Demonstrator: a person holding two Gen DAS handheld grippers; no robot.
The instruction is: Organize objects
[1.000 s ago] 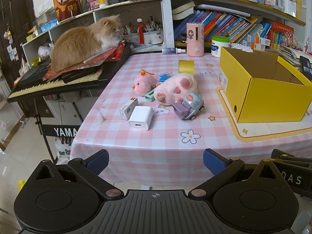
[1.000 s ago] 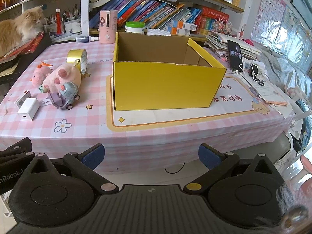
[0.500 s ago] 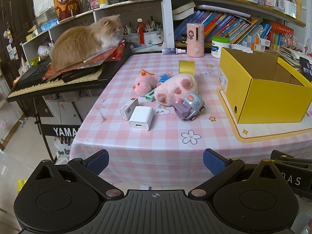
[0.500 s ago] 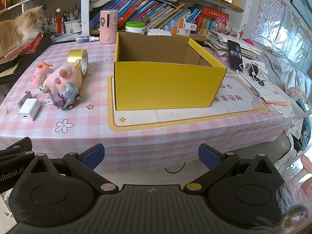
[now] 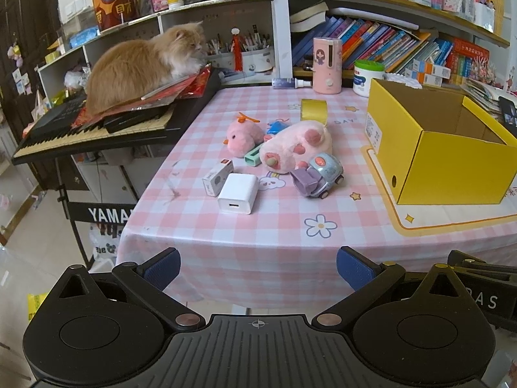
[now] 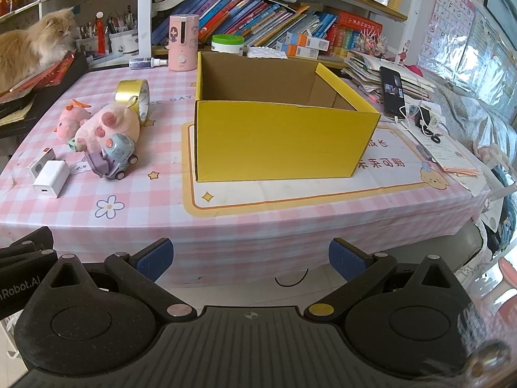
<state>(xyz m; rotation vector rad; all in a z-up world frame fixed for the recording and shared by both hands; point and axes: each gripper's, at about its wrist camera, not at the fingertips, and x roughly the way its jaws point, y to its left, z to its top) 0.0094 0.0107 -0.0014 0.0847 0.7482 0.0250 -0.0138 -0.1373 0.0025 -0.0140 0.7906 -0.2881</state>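
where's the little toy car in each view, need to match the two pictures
Left wrist: toy car sits centre-right, in front of the big pink plush.
Right wrist: toy car sits at left, in front of that plush.
Shared landmark: yellow box, on the car's right in both.

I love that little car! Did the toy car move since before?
No. The toy car sits in the same spot beside the big pink plush, left of the yellow box, as earlier.
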